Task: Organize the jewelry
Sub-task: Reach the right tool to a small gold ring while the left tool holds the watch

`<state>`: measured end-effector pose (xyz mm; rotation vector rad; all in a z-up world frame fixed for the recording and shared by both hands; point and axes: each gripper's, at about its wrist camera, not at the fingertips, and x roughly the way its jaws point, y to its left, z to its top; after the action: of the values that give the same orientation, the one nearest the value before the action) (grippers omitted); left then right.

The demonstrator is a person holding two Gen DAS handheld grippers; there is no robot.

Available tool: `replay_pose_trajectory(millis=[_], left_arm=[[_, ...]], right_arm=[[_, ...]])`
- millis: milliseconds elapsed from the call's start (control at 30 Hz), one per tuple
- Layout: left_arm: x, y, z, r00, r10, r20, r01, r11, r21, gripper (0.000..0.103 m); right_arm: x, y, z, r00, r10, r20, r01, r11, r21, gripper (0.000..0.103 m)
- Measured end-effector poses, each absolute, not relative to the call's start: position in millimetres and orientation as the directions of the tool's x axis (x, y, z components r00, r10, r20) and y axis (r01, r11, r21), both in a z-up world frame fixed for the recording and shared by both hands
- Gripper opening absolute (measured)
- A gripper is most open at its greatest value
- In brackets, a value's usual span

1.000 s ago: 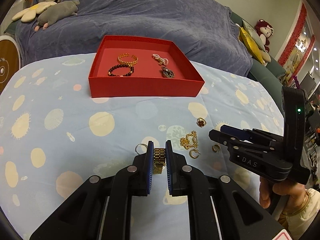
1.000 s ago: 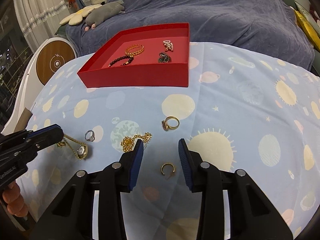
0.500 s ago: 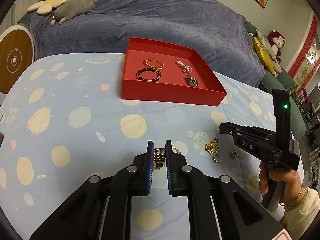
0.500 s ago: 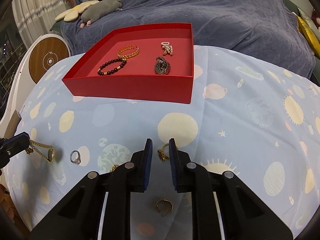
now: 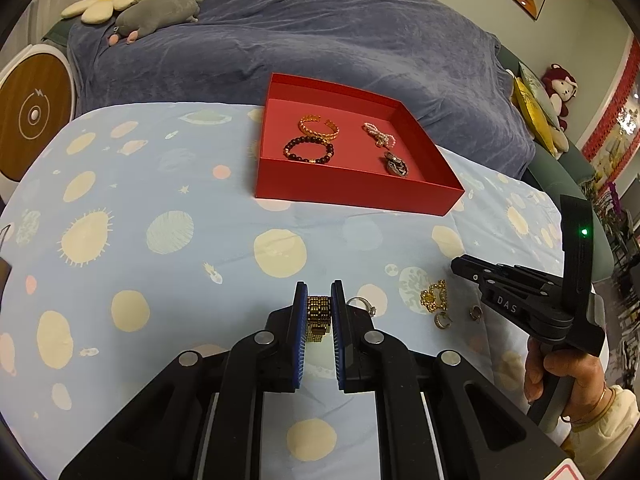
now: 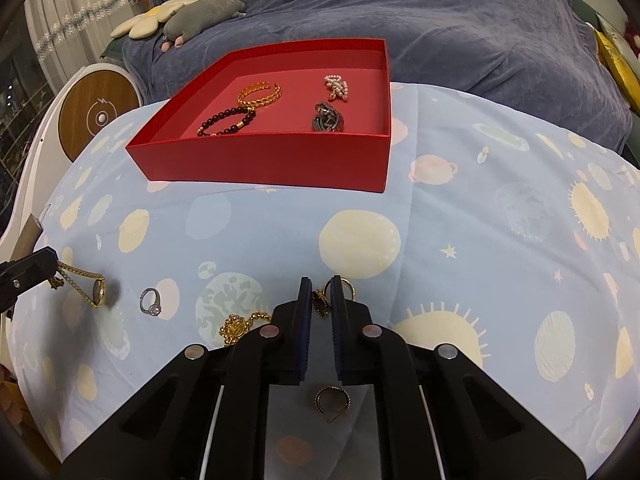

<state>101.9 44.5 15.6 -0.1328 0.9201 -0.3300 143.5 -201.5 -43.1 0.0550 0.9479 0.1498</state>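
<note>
My left gripper [image 5: 319, 300] is shut on the band of a gold watch [image 5: 319, 316]. In the right wrist view the gold watch [image 6: 86, 286] hangs from that gripper [image 6: 44, 258] at the far left, above the cloth. My right gripper [image 6: 320, 288] is low over the cloth, its jaws closing on a gold ring [image 6: 340, 286] with a dark flower top, the pads against it. The red box [image 5: 352, 196] stands beyond both grippers. It holds a gold cuff [image 5: 318, 126], a dark bead bracelet [image 5: 308, 150], a pearl piece [image 5: 378, 134] and a dark pendant [image 5: 396, 166].
On the planet-print cloth lie a silver ring [image 6: 151, 302], a gold chain [image 6: 238, 326] and an open gold ear cuff [image 6: 332, 398] under the right gripper's body. A small ring [image 5: 476, 312] lies near a person's hand [image 5: 560, 372]. A blue blanket [image 5: 320, 40] lies behind the box.
My right gripper has moved forward from over the open ear cuff to the flower ring, and its jaws have closed from wide apart. The left gripper has shifted left with the watch.
</note>
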Motion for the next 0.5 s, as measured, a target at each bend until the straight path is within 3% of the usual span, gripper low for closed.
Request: replay_pose_trajectory(millis=[500], left_arm=[[108, 37, 28, 0.587, -0.345, -0.733, 0.224, 0.939, -0.262, 0.009]], right_arm=[[134, -213, -3, 0.64, 0.196, -0.743, -0.108, 0.98, 0.166, 0.008]])
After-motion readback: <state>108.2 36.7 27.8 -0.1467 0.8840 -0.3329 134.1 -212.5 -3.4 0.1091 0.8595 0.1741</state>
